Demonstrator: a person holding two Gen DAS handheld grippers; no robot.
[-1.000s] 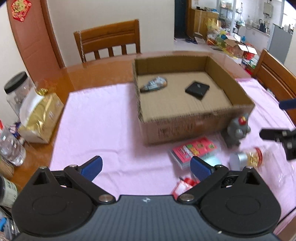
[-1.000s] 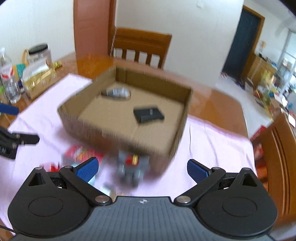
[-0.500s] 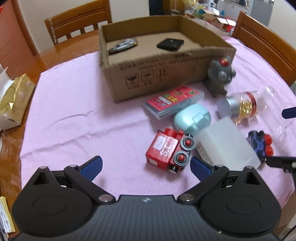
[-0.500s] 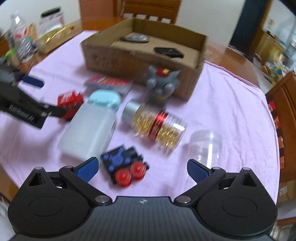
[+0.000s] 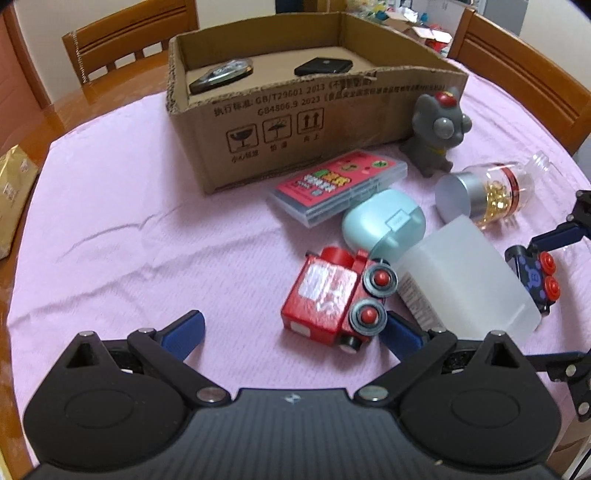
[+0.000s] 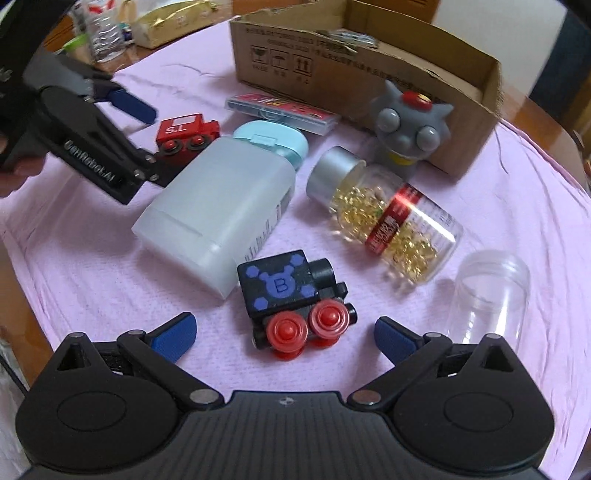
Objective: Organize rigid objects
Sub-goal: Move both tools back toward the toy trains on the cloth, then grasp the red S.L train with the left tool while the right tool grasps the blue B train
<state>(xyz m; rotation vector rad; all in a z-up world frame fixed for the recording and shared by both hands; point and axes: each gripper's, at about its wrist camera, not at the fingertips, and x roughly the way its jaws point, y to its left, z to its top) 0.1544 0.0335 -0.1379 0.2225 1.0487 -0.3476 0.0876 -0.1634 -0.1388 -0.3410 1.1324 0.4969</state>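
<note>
A cardboard box (image 5: 295, 122) (image 6: 369, 62) stands on the pink cloth, with a dark remote (image 5: 221, 77) and a black case (image 5: 323, 66) inside. In front lie a red toy train (image 5: 334, 295) (image 6: 184, 134), a black toy train (image 6: 291, 291) (image 5: 535, 275), a translucent white bottle (image 6: 218, 210) (image 5: 465, 284), a teal case (image 5: 382, 223), a red card box (image 5: 338, 184), a capsule jar (image 6: 384, 218) and a grey cat figure (image 5: 437, 125). My left gripper (image 5: 291, 328) is open, the red train beside its right finger. My right gripper (image 6: 284, 336) is open around the black train.
An empty clear plastic jar (image 6: 487, 295) lies at the right of the right wrist view. Wooden chairs (image 5: 129, 44) stand behind the table. A gold packet (image 5: 11, 195) sits at the left edge, with bottles (image 6: 103, 33) near it.
Both grippers have dropped from above the box down toward the cloth. The left has closed in on the red train, the right on the black train. Both stay open.
</note>
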